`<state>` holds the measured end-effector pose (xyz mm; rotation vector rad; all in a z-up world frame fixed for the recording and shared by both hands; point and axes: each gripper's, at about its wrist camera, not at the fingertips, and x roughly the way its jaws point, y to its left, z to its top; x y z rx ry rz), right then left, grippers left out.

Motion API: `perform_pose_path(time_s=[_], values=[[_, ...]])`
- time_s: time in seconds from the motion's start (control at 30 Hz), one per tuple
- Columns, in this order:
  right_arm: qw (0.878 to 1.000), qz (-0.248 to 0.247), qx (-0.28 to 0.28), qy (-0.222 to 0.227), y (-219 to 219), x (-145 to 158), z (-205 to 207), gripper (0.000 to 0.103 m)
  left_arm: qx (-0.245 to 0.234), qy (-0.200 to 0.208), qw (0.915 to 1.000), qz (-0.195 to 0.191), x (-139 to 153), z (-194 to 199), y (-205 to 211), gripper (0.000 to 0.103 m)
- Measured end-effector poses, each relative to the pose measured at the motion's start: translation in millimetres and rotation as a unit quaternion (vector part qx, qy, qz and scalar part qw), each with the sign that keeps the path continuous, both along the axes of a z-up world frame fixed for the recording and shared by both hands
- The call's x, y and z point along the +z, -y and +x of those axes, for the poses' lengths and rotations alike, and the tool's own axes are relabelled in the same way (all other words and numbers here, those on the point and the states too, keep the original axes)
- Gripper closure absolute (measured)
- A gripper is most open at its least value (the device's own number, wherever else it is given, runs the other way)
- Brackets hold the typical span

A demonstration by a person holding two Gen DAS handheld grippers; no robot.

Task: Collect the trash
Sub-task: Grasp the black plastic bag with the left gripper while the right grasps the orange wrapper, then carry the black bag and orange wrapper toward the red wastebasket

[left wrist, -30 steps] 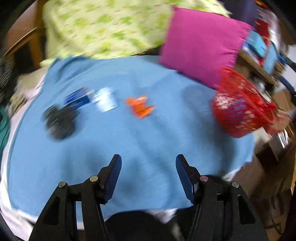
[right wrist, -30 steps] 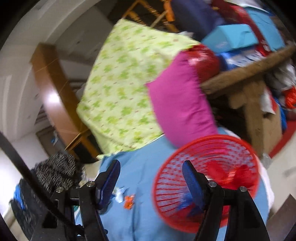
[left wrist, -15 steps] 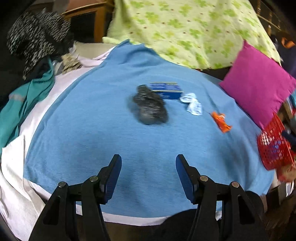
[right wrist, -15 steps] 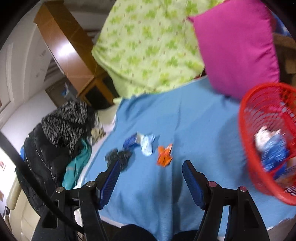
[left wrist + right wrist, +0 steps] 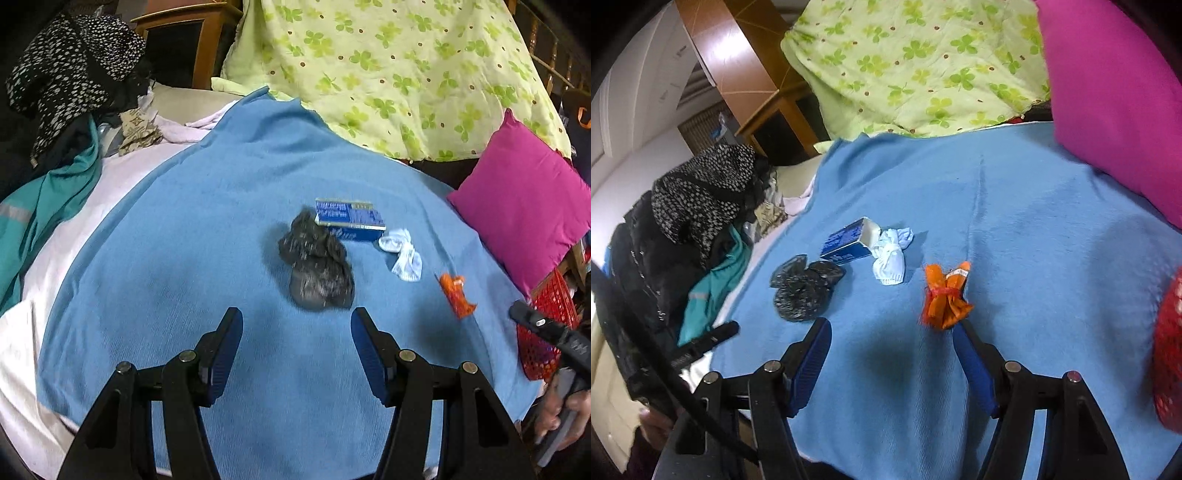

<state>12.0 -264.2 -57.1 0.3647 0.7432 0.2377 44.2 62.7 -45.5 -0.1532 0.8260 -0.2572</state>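
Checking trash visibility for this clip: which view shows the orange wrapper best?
The right wrist view: the orange wrapper lies large and sharp just ahead of the right gripper's fingers. The left wrist view shows the wrapper smaller, off to the right near the red basket.

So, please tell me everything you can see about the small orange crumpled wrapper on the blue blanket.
The small orange crumpled wrapper looks like thin, shiny plastic film, twisted and pinched at its middle by a red band, so both ends flare out. One end shows a small white patch. It lies loose on the blue blanket, apart from the white tissue and the other litter. The right gripper is just before it, jaws closing, with nothing between them yet.
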Motion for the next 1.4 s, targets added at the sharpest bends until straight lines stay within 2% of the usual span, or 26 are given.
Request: perform_pose_path(time_s=[0.1, 0.33, 0.47, 0.63, 0.67, 0.73, 0.83, 0.9, 1.03, 1.4], values=[[1.000, -0.021, -0.001, -0.001, -5, -10, 20, 0.050, -0.005, 0.003, 1.0000, 0.004, 1, 15, 6, 0.041], [0.998, -0.054, -0.019, -0.027, -4, -36, 64, 0.055, -0.008, -0.017, 0.9998, 0.004, -7, 59, 20, 0.040], [0.995, -0.069, -0.024, -0.065, -5, -55, 86, 0.063, -0.005, -0.040, 0.9992, -0.002, -20, 84, 28, 0.040], [0.995, -0.080, -0.023, -0.061, -9, -59, 88, 0.071, 0.001, -0.076, 0.9971, -0.001, -47, 104, 41, 0.040], [0.995, -0.079, -0.023, -0.059, -9, -59, 87, 0.071, 0.001, -0.081, 0.9967, -0.004, -51, 103, 43, 0.045], [0.995, -0.075, -0.025, -0.053, -8, -57, 81, 0.072, -0.006, -0.077, 0.9969, -0.017, -53, 98, 45, 0.062], [0.997, -0.069, -0.021, -0.037, -8, -48, 66, 0.072, -0.005, -0.053, 0.9985, 0.010, -44, 83, 52, 0.062], [0.998, -0.055, -0.016, -0.030, -7, -42, 55, 0.072, -0.011, -0.040, 0.9991, 0.014, -36, 71, 55, 0.062], [0.999, -0.044, -0.009, -0.010, -9, -28, 30, 0.072, -0.005, -0.002, 0.9985, 0.054, -8, 39, 63, 0.062], [0.999, -0.014, -0.005, 0.052, 4, 29, -50, 0.072, -0.001, 0.082, 0.9902, 0.113, 67, -37, 97, 0.062]])
